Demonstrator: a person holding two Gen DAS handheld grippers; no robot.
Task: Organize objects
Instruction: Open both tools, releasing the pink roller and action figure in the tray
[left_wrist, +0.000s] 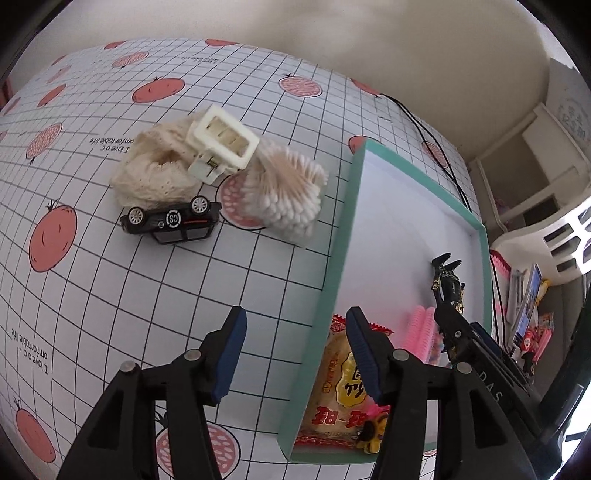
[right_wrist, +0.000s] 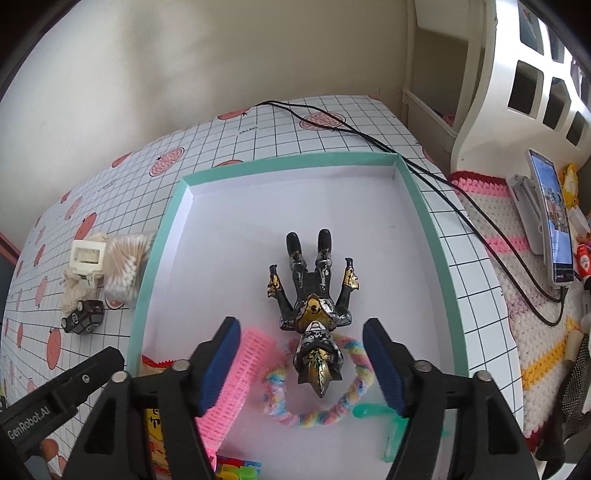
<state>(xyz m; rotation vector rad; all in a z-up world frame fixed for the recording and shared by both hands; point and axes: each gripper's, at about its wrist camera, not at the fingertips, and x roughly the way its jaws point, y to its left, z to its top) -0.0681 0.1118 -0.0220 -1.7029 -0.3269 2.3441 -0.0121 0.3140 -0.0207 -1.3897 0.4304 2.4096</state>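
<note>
A teal-rimmed white box holds a black-and-gold action figure, a pink hair roller, a pastel twisted ring, a green plastic piece and a snack packet. My right gripper is open above the figure's head and touches nothing. My left gripper is open astride the box's left wall. On the tablecloth to the left lie a black toy car, a pack of cotton swabs, a white clip and a cream knitted cloth.
A black cable runs past the box's far corner and down its right side. Right of the table are a crocheted mat, a phone on a stand and a white slotted plastic piece. A wall stands behind the table.
</note>
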